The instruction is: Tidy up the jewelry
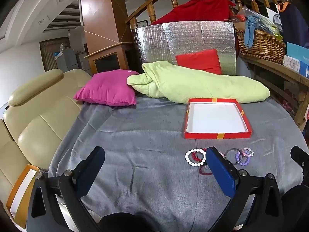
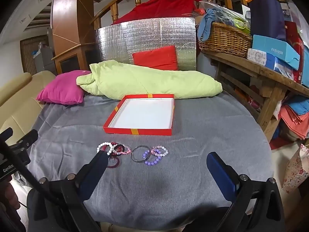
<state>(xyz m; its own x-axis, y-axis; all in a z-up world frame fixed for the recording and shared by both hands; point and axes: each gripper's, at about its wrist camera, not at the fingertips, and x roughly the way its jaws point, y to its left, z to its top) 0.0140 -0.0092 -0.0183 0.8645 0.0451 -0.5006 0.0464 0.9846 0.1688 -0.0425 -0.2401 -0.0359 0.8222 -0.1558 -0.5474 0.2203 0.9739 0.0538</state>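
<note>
Crowding far side of red box (image 2: 139, 130): green quilt (image 2: 150, 82), magenta pillow (image 2: 61, 93), red cushion (image 2: 155, 58). Box white-lined, nothing inside. Bracelet cluster (image 2: 133, 153) on grey cloth (image 2: 202, 135) just nearer than box. Left gripper (image 1: 154, 162), right gripper (image 2: 157, 166) both spread wide, holding nothing, nearer still than bracelets.

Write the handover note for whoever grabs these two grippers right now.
Left gripper: open, empty, above the grey cloth.
Right gripper: open, empty, just short of the jewelry.
Things: the bracelets lie in a loose cluster on the cloth in front of the red box: white bead bracelet, metal bangle, purple bead bracelet, pink bead bracelet, plus some dark red pieces partly hidden by a finger.
Done: nothing yet; the box is empty.
Left: move every piece into the box.
</note>
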